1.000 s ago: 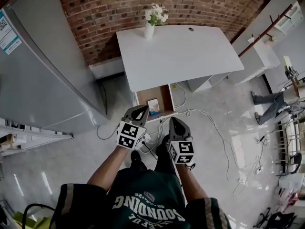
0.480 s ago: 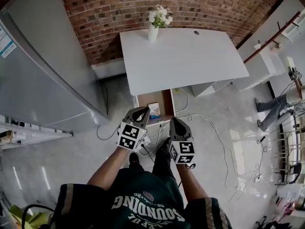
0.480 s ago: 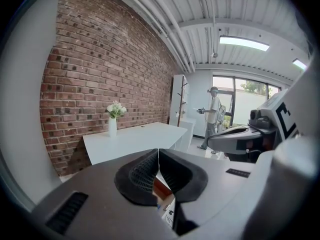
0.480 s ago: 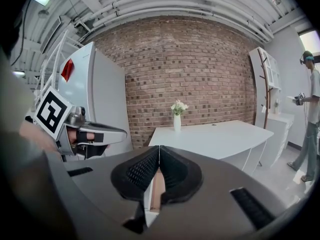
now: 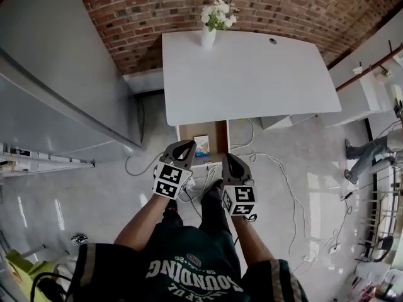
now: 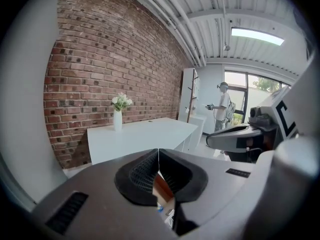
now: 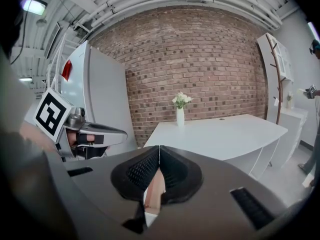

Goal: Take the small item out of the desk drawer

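Observation:
A wooden drawer stands pulled out from under the front edge of the white desk. A small blue and white item lies inside it. My left gripper hovers over the drawer's front left corner, its jaws shut and empty. To its right, my right gripper hangs in front of the drawer's right end, also shut with nothing held. In the left gripper view the jaw tips meet, and the drawer's wood shows just below them. The right gripper view shows its tips pressed together.
A white vase of flowers stands at the desk's far edge by the brick wall. A grey fridge fills the left. White cables trail over the floor right of the drawer. A person stands far right by white shelving.
The view has shifted closer to the desk and drawer. Both grippers stay shut and keep their places in front of the drawer.

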Demonstrator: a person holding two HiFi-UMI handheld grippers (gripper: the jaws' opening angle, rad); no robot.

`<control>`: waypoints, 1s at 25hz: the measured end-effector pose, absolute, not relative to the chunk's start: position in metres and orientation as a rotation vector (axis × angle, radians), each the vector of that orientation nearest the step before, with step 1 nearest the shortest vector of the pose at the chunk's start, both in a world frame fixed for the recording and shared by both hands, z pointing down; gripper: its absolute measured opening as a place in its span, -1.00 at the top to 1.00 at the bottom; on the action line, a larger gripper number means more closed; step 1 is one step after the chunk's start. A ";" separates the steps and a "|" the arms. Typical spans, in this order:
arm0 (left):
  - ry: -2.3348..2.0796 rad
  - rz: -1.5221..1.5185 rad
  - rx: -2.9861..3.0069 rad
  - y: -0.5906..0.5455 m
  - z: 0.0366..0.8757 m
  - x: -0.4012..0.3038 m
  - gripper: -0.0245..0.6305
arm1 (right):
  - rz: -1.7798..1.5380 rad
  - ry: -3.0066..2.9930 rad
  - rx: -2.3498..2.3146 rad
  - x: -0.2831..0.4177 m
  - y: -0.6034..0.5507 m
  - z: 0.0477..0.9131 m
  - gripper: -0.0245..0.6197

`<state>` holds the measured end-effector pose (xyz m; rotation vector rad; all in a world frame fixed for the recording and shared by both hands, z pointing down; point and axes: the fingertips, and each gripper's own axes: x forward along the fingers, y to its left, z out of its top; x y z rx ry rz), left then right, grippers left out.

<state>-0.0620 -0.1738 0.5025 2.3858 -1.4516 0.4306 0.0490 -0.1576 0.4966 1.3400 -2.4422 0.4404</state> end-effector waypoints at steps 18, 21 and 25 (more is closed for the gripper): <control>-1.503 0.518 2.228 -0.217 0.578 -0.038 0.88 | 0.522 -2.462 1.219 0.076 -0.223 0.555 0.85; -1.501 0.536 2.189 -0.221 0.595 -0.033 0.87 | 0.538 -2.458 1.208 0.081 -0.229 0.566 0.85; -1.512 0.542 2.140 -0.228 0.615 -0.030 0.87 | 0.460 -2.454 1.159 0.081 -0.237 0.577 0.85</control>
